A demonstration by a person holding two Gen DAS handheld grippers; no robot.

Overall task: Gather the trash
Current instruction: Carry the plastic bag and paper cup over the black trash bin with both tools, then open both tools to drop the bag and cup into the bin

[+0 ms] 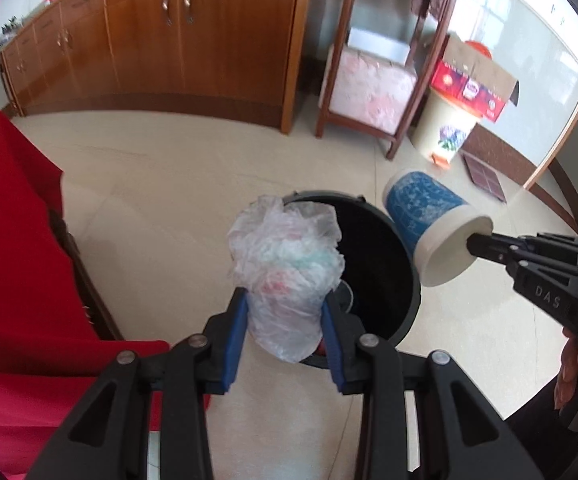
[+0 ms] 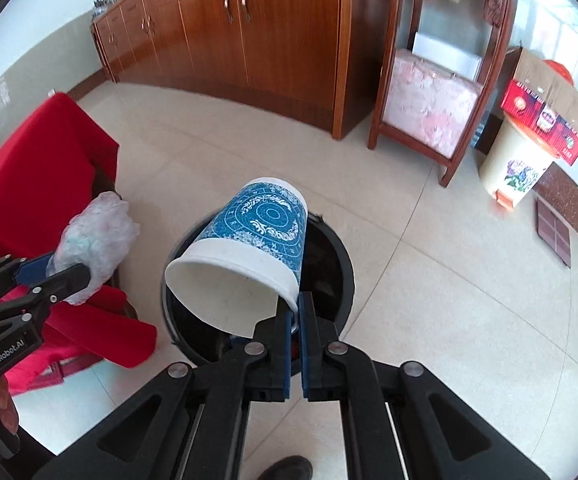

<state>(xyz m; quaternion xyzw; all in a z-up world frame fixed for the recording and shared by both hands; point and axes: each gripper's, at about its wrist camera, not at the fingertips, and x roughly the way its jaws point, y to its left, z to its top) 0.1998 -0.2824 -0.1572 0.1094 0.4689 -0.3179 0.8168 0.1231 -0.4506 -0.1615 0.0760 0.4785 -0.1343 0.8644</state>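
My left gripper [image 1: 285,312] is shut on a crumpled clear plastic bag [image 1: 285,260], which it holds above the near left rim of a black trash bin [image 1: 405,280] on the floor. The bag [image 2: 93,240] and left gripper [image 2: 65,276] also show at the left of the right wrist view. My right gripper [image 2: 297,304] is shut on the rim of a blue-and-white paper cup [image 2: 249,248], tilted mouth toward the camera over the bin [image 2: 337,280]. From the left wrist view the cup [image 1: 433,224] and right gripper [image 1: 477,244] hang at the bin's right edge.
A red-covered seat [image 1: 17,248] stands close on the left. Wooden cabinets [image 1: 169,40] line the far wall, with a dark wooden stand [image 1: 381,72] beside them. A cream pedal bin [image 1: 445,128] carries a red cardboard box [image 1: 473,84]. Beige floor tiles [image 2: 449,280] surround the black bin.
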